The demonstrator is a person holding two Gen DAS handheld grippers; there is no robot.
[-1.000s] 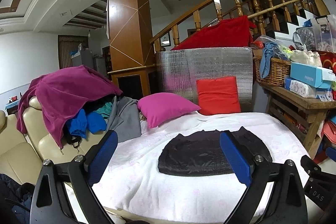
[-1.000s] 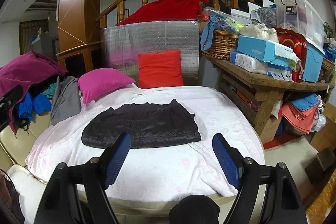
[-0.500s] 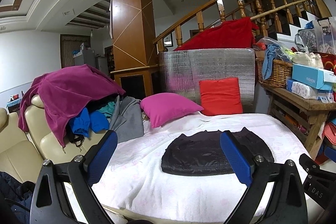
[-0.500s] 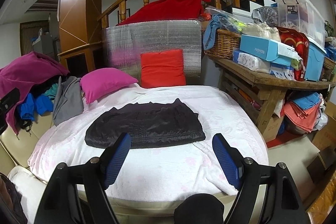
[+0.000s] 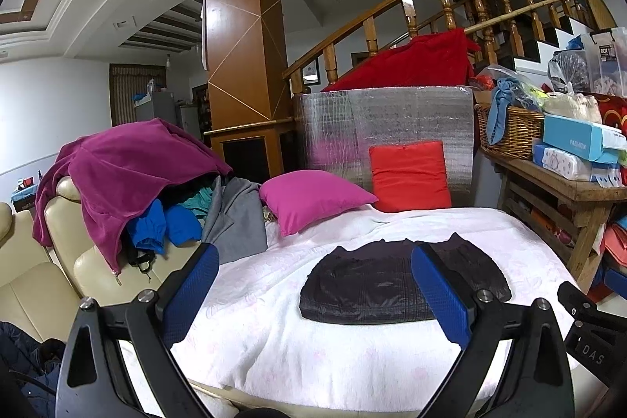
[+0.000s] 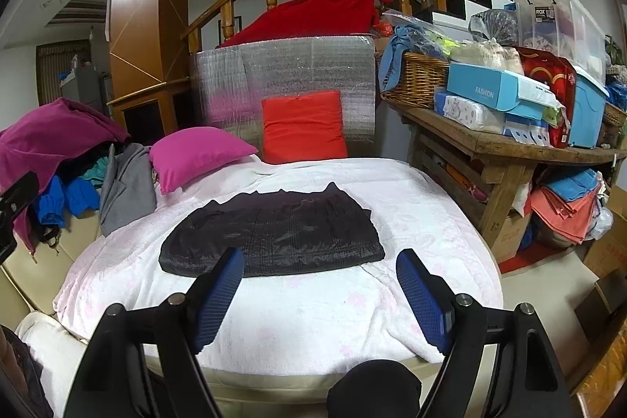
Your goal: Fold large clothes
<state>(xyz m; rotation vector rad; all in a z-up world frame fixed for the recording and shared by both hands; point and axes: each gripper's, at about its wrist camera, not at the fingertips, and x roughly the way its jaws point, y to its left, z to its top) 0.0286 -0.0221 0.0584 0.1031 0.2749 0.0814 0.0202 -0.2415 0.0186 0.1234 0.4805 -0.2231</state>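
A dark folded garment (image 5: 364,288) (image 6: 274,234) lies flat on the white blanket (image 5: 313,351) (image 6: 313,312) that covers the round surface. My left gripper (image 5: 313,261) hovers open in front of it, blue pads wide apart with nothing between them. My right gripper (image 6: 319,261) also stands open near the blanket's front edge, short of the garment and empty. A heap of unfolded clothes, a magenta jacket (image 5: 125,167) (image 6: 51,132) over blue and grey pieces, lies on the cream sofa at the left.
A pink pillow (image 5: 309,198) and a red cushion (image 5: 409,175) rest at the blanket's far side against a silver foil panel. A wooden bench (image 6: 497,147) with a basket and boxes stands at the right. Stair railing rises behind.
Both views have shifted only slightly; the garment and both grippers stand as before.
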